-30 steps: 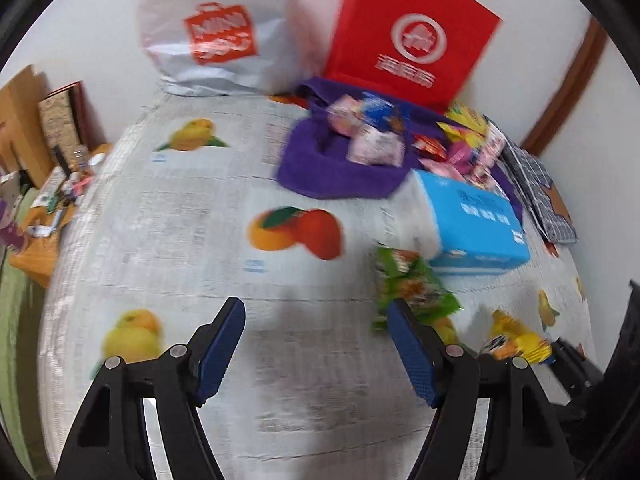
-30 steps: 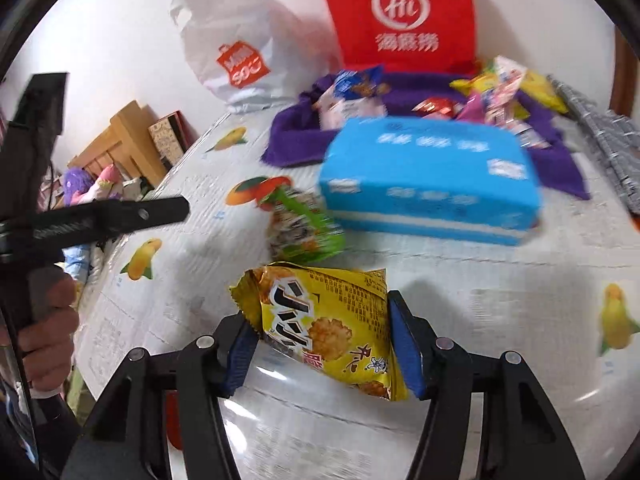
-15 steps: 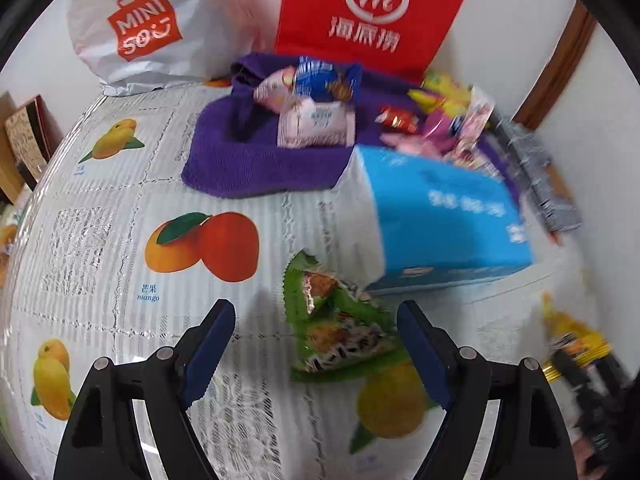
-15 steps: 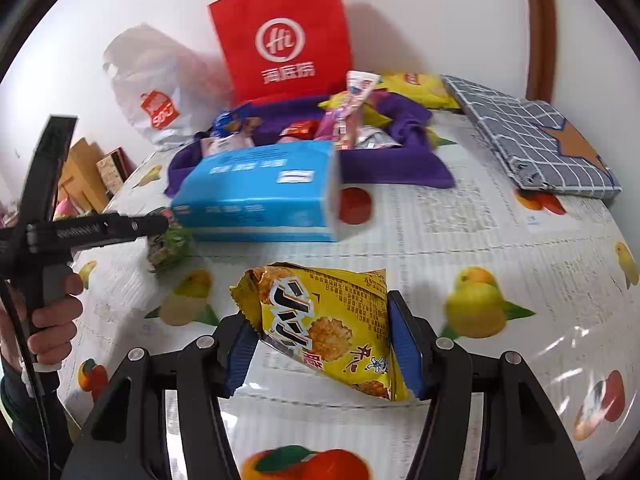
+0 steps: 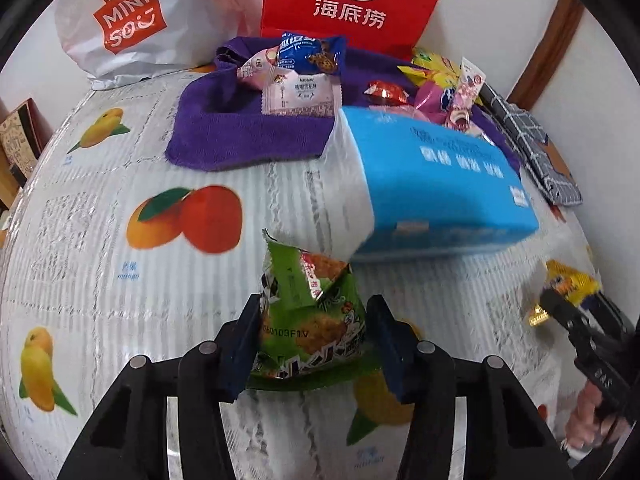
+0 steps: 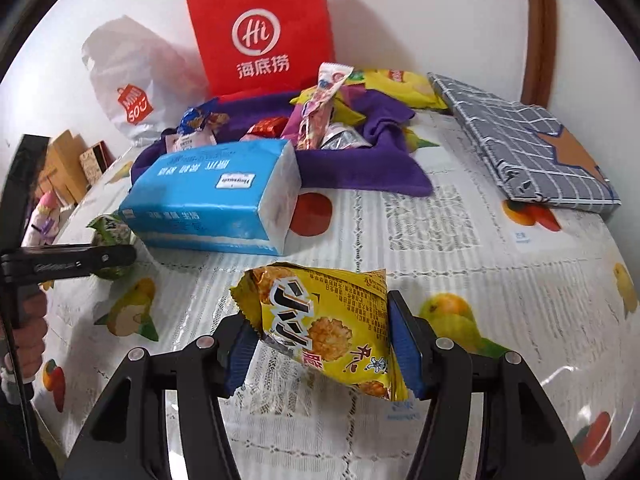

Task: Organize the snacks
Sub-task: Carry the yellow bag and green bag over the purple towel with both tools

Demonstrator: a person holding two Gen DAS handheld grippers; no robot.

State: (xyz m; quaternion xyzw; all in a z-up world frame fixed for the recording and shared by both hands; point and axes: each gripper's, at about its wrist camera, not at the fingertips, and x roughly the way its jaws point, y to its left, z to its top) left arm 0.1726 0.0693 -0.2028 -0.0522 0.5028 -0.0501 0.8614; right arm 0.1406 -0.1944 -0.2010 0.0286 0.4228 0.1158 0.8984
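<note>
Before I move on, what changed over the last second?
The left gripper moved forward across the table to the green snack beside the blue tissue pack and closed around it; a second ago its jaws were wide open and empty. The right gripper stayed shut on the yellow snack while swinging right. The purple cloth and its snacks stayed put.

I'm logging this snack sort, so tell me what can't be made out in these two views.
- green snack packet: lower part hidden behind left gripper fingers, left wrist view.
- yellow snack packet: underside hidden, right wrist view.
- red paper bag: contents unseen, both views.
- Whether either packet is lifted off the tablecloth: unclear.
</note>
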